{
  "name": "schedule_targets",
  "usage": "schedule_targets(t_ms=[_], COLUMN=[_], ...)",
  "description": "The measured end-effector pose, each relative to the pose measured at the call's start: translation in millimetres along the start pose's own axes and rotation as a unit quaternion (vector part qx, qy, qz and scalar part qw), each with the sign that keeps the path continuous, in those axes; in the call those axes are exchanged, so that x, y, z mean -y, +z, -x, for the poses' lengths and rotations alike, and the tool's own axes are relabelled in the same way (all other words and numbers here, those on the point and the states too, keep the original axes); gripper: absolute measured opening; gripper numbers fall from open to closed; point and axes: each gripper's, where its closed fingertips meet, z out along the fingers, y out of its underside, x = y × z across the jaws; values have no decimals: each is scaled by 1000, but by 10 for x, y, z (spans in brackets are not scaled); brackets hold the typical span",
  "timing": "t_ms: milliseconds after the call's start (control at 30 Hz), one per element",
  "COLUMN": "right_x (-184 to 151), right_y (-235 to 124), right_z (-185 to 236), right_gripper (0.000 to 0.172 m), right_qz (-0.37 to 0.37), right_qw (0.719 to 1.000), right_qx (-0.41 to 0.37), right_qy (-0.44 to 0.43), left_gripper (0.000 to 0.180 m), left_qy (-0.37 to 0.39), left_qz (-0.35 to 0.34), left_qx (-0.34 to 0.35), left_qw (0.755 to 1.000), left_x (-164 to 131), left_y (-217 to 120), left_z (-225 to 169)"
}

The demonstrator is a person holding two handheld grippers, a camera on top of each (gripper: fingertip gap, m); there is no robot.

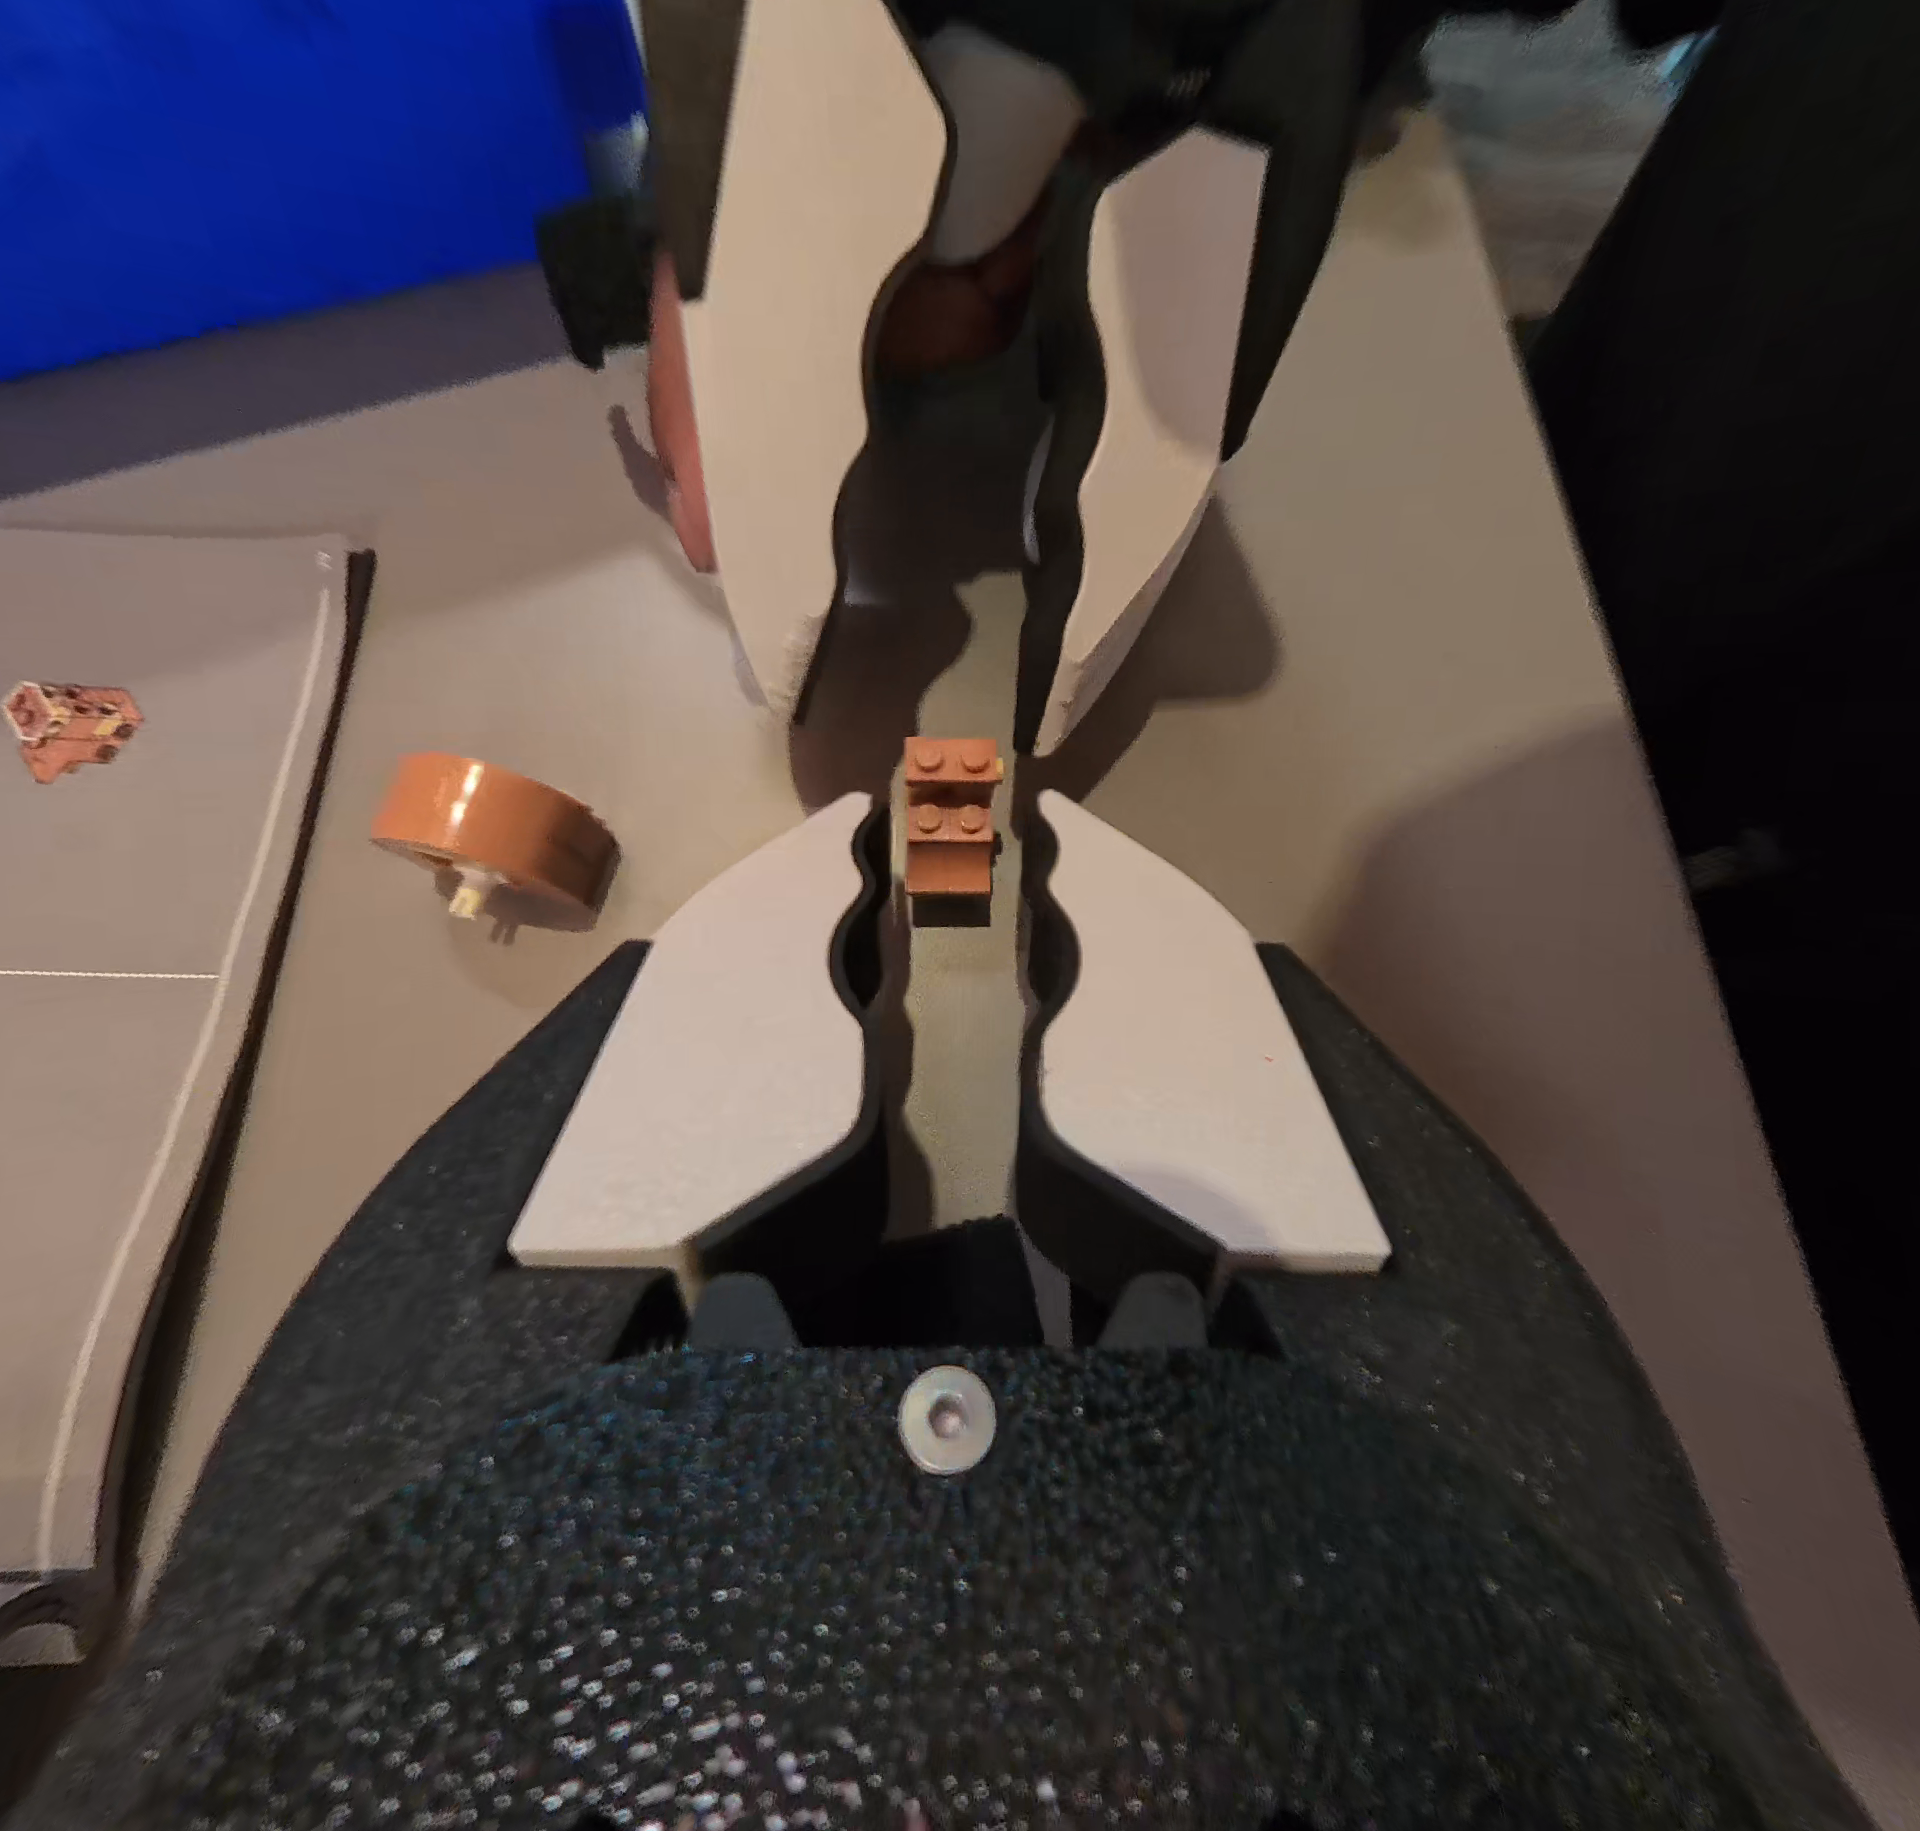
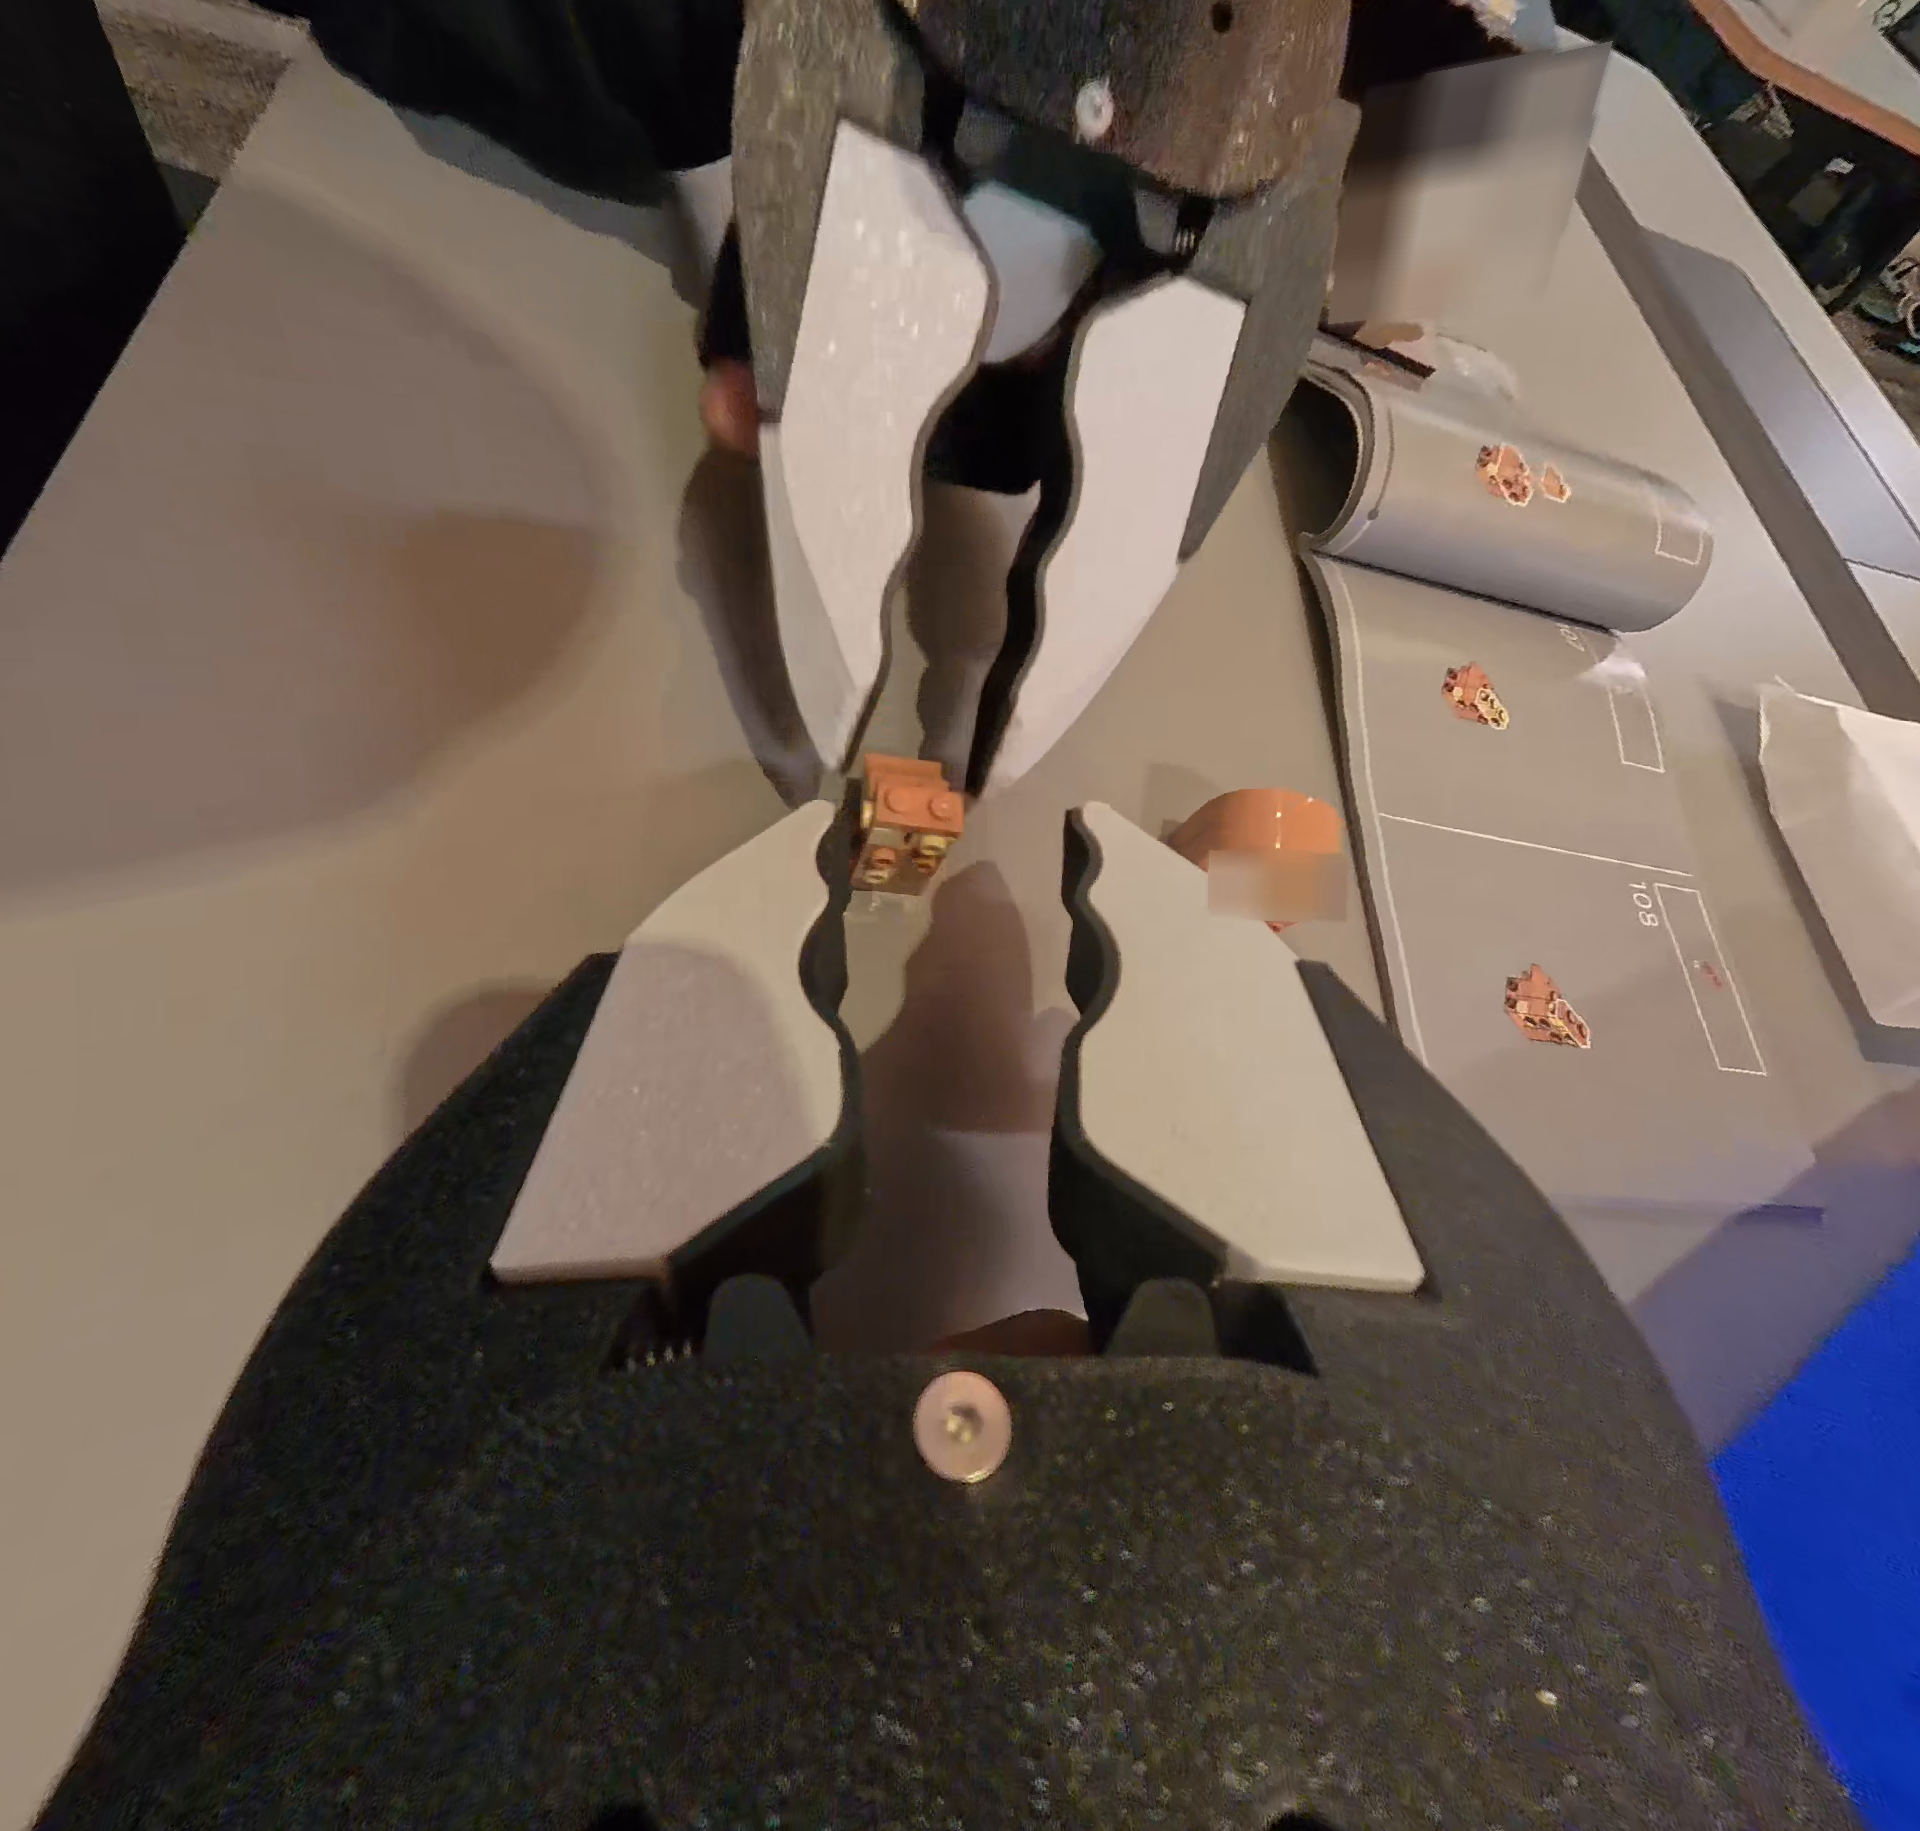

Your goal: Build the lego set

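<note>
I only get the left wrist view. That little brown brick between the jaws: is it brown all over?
Observer: No. In the right wrist view, the brick has a tan face with shiny gold studs under its brown top.
Operator: Are the other jaws, the ones facing me, closed on it?
Observer: No. The right gripper stands wide open. The brick is beside one finger, and the other finger is well clear of it.
Operator: Is the grey booklet on my left a single page?
Observer: No. The booklet lies open. Its far page is curled into a roll, and several small build pictures are printed on it.
</note>
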Motion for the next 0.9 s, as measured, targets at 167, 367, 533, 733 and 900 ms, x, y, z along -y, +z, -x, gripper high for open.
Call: schedule_targets(t_ms=[167,367,533,733,900], right_x=[-63,-97,-120,-44,-82], right_y=[-28,-61,-106,-191,-257], right_z=[-118,-196,-152,-127,-118], right_gripper=[39,37,35,31,30], right_qz=[3,4,2,-34,-35], right_qw=[999,998,999,999,998], right_qx=[-25,-43,-35,-36,-42], right_qy=[30,46,26,18,10], left_gripper=[25,30,32,31,31], left_qy=[-37,-81,-80,-53,-45], left_qz=[-52,4,14,-17,-47], left_qx=[49,88,35,-26,36], left_qw=[997,993,996,998,997], left_x=[93,-113,-73,182,235], left_y=[-296,-162,24,191,-36], left_z=[375,804,754,549,765])
